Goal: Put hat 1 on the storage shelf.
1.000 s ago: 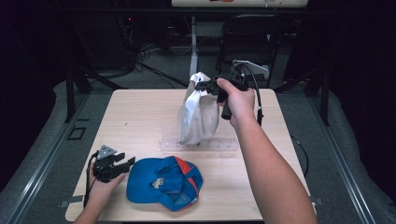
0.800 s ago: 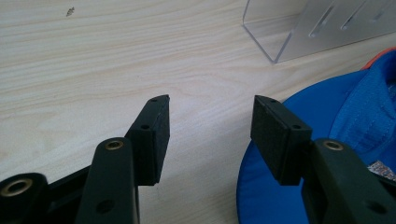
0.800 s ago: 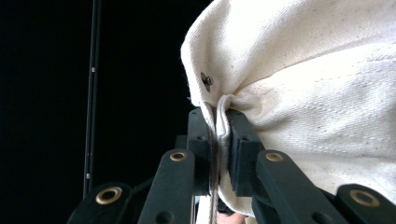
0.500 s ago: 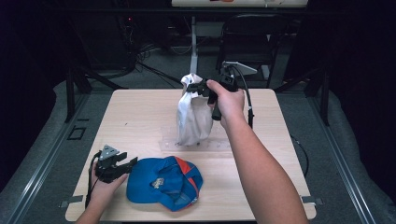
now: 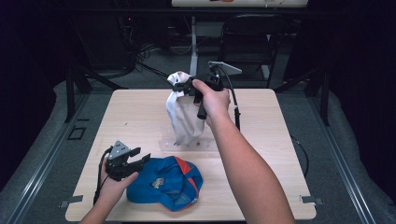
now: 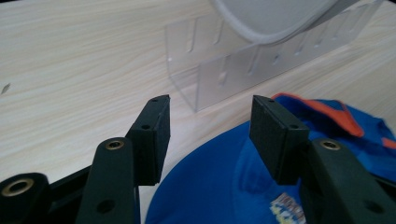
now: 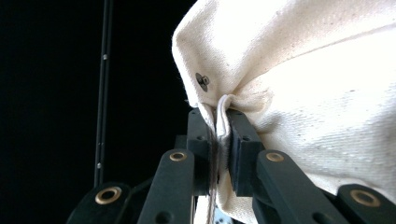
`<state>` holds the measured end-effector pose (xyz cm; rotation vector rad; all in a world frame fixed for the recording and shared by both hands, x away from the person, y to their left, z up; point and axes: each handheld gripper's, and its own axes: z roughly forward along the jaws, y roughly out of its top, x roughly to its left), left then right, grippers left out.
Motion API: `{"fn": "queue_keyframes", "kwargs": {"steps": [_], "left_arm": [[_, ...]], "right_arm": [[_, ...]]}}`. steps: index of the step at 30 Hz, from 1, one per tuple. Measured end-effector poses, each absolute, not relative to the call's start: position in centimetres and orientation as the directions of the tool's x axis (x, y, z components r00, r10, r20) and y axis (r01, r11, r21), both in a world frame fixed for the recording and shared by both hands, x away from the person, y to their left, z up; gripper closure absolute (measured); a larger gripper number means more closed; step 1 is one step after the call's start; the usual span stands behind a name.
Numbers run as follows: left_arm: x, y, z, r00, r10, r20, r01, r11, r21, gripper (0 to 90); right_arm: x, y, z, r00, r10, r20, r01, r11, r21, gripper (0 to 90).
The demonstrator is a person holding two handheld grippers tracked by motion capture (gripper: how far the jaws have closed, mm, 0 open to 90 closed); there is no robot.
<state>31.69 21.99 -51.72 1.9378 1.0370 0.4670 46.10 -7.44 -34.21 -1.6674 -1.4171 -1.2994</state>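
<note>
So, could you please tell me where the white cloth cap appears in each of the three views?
High view: white cloth cap hangs at centre, pinched by the right hand-held gripper.
Left gripper view: its rounded brim is at the top edge.
Right gripper view: cap at upper right, clamped between the jaws.
Shared landmark: clear plastic rack beneath it.

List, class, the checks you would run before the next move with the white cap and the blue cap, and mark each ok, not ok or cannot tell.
1. Right gripper shut on a fold of the white cap: ok.
2. White cap hangs above the clear rack: ok.
3. White cap seated in a rack slot: not ok, it is not yet in.
4. Left gripper open, nothing between its pads: ok.
5. Blue cap lies flat on the table, beside the left gripper: ok.
6. Which rack slot is meant: cannot tell.
</note>
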Motion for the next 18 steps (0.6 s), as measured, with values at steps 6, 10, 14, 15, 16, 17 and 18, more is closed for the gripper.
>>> {"fn": "queue_keyframes", "kwargs": {"steps": [6,10,14,15,16,17,18], "left_arm": [[32.6,17.8,-50.5,0.657,0.753,-0.033,0.44,-0.348,0.828,53.0],[33.1,15.8,-50.3,0.669,0.743,-0.006,0.421,-0.372,0.827,62.2],[33.9,14.0,-50.5,0.658,0.752,0.018,0.417,-0.385,0.823,69.2],[34.1,13.7,-50.6,0.653,0.757,0.026,0.419,-0.39,0.82,71.8],[34.1,13.7,-50.6,0.653,0.757,0.026,0.419,-0.39,0.82,75.1],[34.2,13.3,-50.8,0.643,0.763,0.058,0.416,-0.411,0.811,77.9],[34.2,13.2,-50.9,0.635,0.769,0.068,0.412,-0.411,0.813,81.0]], "right_arm": [[46.1,-5.4,-34.2,-0.066,0.391,0.918,0.961,-0.225,0.164,81.5],[46.0,-5.1,-34.3,-0.069,0.389,0.919,0.963,-0.216,0.164,81.4],[45.9,-5.3,-34.3,-0.075,0.391,0.917,0.961,-0.216,0.171,81.3],[45.9,-5.4,-34.3,-0.079,0.39,0.917,0.962,-0.212,0.173,81.2],[45.9,-5.4,-34.3,-0.079,0.39,0.917,0.962,-0.212,0.173,81.2],[45.8,-5.7,-34.3,-0.076,0.389,0.918,0.962,-0.214,0.171,81.0],[45.7,-5.7,-34.3,-0.075,0.392,0.917,0.961,-0.218,0.172,80.9]]}}
